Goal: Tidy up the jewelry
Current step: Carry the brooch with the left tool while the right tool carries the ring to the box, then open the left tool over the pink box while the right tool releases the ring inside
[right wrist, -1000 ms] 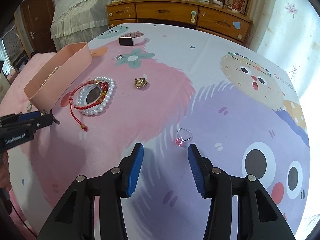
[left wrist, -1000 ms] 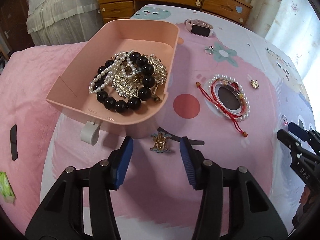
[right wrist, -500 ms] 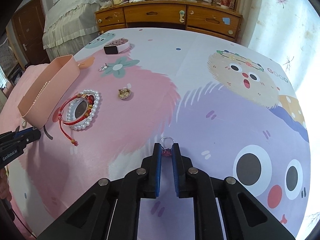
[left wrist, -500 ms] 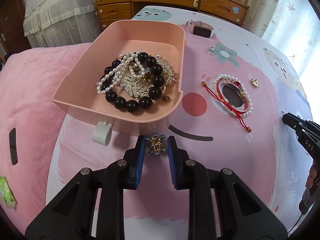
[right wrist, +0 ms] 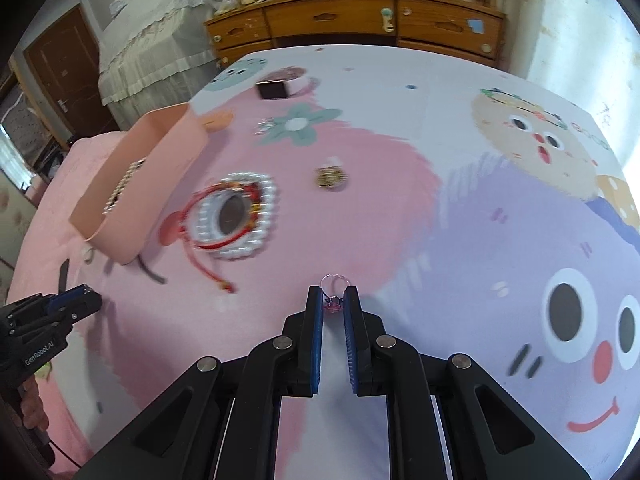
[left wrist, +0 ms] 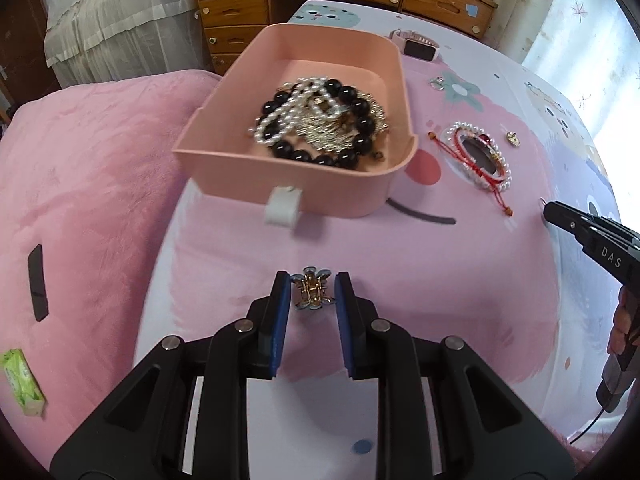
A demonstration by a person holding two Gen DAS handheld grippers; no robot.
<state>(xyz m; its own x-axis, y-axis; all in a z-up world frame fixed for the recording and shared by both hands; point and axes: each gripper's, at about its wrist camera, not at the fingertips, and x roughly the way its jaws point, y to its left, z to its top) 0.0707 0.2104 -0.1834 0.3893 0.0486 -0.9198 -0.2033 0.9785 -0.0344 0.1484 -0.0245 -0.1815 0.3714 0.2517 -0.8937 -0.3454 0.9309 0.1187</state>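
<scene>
My left gripper [left wrist: 309, 289] is shut on a small blue and gold hair claw [left wrist: 310, 290], held off the cloth a little short of the pink box [left wrist: 320, 196]. That box holds a black bead bracelet [left wrist: 352, 118], a pearl strand and a gold comb. My right gripper [right wrist: 333, 300] is shut on a thin ring with a pink stone [right wrist: 333, 303], lifted above the cartoon cloth. On the cloth lie a pearl bracelet with a red cord [right wrist: 234, 220], a gold brooch [right wrist: 330, 178], a small silver ring [right wrist: 265, 125] and a pink smartwatch [left wrist: 418, 46].
The cartoon tablecloth [right wrist: 460, 208] covers the surface, with a pink fluffy blanket [left wrist: 88, 184] to the left. A wooden dresser [right wrist: 360, 20] stands behind. A green packet [left wrist: 22, 382] and a dark slot lie on the blanket. Each gripper shows at the other view's edge.
Both grippers closed, the left on the hair claw and the right on the pink-stone ring, then lifted them. The left has drawn back from the pink box; the right view has swung toward it.
</scene>
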